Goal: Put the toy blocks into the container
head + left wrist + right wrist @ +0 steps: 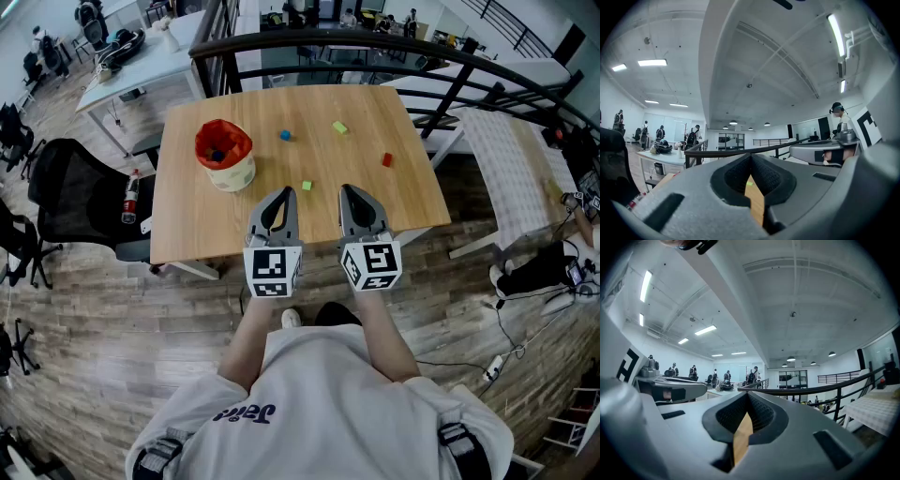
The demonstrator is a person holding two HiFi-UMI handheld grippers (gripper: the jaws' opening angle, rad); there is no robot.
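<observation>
Your left tool (279, 199) and right tool (351, 195) are held level, side by side, over the near edge of the bench (187, 234). Each has its jaws pressed together on nothing, as both tool views confirm.

Four blocks lie loose on the bench:
- a green block (307, 186) just ahead of the left tool
- a blue block (285, 135) farther off
- a yellow-green block (339, 127) beside the blue one
- a red block (387, 159) toward the right edge

The container (225, 155), cream with a red lining, stands upright at the left, well apart from the red block.

Likely hazards:
- A tool that goes down with its jaws together would push a small block away instead of gripping it.
- A shove could send the red block off the bench.
- A knock on the rim could tip the container, which looks light.

No brand is readable. The marker cubes (273, 271) carry only black-and-white patterns, and the script on your shirt (246, 412) is too unclear to read.
</observation>
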